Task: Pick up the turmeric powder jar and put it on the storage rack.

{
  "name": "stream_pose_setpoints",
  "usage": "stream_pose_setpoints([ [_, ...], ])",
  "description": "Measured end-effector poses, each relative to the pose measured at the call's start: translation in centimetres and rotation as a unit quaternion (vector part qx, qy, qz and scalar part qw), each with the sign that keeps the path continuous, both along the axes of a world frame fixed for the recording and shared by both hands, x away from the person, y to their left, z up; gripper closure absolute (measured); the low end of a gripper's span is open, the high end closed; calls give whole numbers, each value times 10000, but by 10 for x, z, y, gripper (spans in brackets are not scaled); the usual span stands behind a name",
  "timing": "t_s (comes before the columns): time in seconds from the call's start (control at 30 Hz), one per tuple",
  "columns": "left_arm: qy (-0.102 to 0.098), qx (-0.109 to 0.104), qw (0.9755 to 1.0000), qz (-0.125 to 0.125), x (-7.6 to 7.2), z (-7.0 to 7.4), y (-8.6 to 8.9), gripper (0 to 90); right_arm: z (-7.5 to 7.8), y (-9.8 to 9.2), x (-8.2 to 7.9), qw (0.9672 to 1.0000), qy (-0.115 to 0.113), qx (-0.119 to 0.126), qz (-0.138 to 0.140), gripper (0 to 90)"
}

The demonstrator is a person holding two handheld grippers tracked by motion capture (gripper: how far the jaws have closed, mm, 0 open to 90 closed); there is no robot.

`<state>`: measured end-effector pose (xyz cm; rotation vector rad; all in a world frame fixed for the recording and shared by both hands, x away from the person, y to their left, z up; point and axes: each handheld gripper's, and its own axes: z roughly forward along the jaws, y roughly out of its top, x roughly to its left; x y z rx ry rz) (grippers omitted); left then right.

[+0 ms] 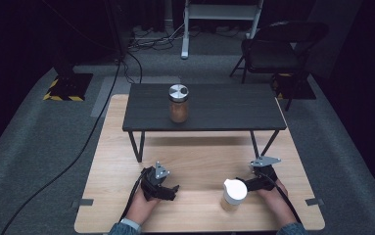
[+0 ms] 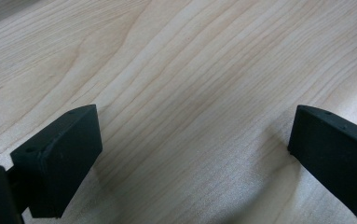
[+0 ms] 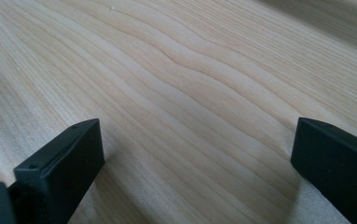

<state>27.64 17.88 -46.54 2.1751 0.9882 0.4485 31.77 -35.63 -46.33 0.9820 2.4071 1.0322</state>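
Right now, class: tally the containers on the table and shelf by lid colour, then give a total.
Silver-lidded jar, on the dark shelf: 1
White-lidded container, on the wooden table beside the right tongs: 1
Total: 2

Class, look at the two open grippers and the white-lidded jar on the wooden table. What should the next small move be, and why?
Probably swing the right gripper toward the white-lidded jar so its jaws straddle it. The jar stands upright just beside that gripper, whose jaws are wide apart over bare wood with nothing between them. The left gripper is also open but lies farther away.
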Motion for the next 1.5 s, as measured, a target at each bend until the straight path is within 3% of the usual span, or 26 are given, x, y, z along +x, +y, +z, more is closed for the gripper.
stream_pose_setpoints([
  [0.23,0,-3,10000,2,0,0,0,25,0,-2,-1,10000,-19,19,18,25],
  [0.43,1,-3,10000,2,0,0,0,25,-3,-15,-13,9979,-420,493,40,24],
  [0.67,1,-3,10000,2,0,0,0,25,1,-29,-27,9884,-939,1171,215,24],
  [0.77,0,0,10000,3,0,0,0,25,7,-34,-29,9839,-1020,1422,370,24],
  [0.9,1,-1,10000,5,0,0,0,25,14,-35,-34,9799,-1156,1547,498,25],
  [1.07,0,0,10000,4,0,0,0,25,22,-33,-39,9773,-1185,1622,679,26],
  [1.23,1,0,10000,4,0,0,0,25,25,-33,-46,9697,-1244,1888,921,37],
  [1.4,1,-1,10000,5,0,0,0,25,30,-30,-53,9660,-1280,1933,1148,36],
  [1.5,3,-4,10000,7,0,0,0,25,32,-28,-57,9617,-1234,2066,1315,36],
])
